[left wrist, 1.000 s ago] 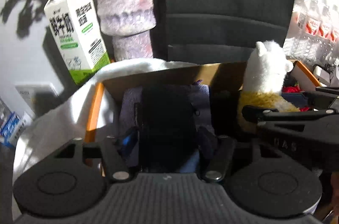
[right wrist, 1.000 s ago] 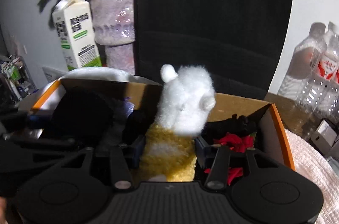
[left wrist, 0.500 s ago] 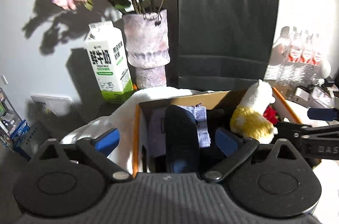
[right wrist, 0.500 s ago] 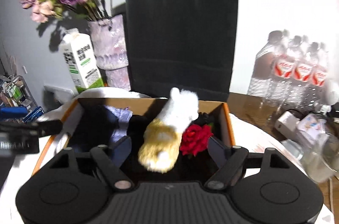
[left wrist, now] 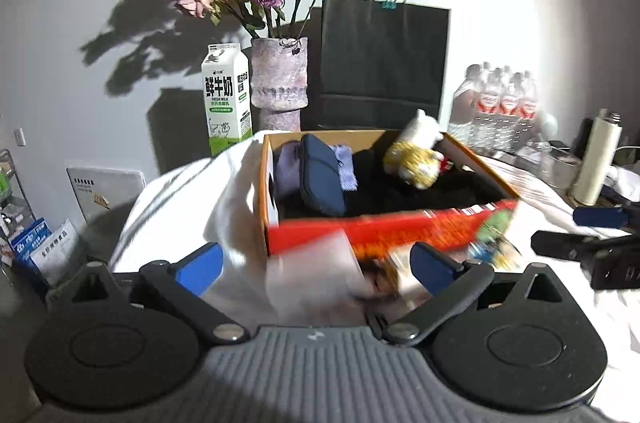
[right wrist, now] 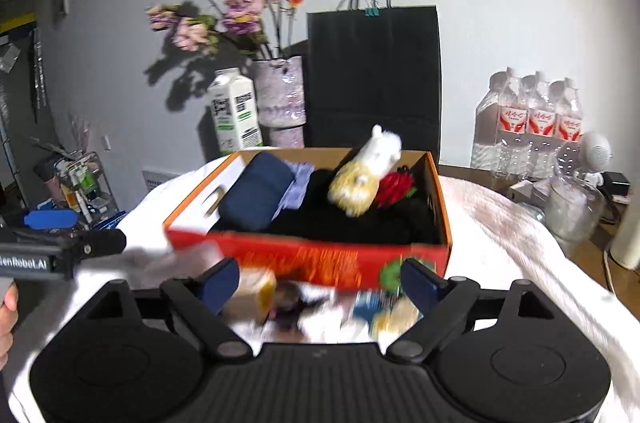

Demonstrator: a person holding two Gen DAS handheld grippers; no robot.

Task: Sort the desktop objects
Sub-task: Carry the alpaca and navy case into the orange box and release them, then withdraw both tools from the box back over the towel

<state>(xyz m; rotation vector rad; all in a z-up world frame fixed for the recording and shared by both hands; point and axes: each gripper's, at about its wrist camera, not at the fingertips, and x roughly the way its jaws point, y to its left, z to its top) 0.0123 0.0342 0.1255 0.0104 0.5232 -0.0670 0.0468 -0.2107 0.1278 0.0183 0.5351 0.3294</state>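
Left tongs (left wrist: 316,263) and right tongs (right wrist: 320,281): jaws opening wide, nothing gripped. Toy (right wrist: 362,175) lies in box (right wrist: 320,255).

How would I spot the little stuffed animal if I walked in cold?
Find the open orange cardboard box on the white cloth, in front of the black paper bag. The stuffed animal lies tilted inside, toward the back right, beside a red flower. It is the only fluffy white-and-yellow thing among dark items.
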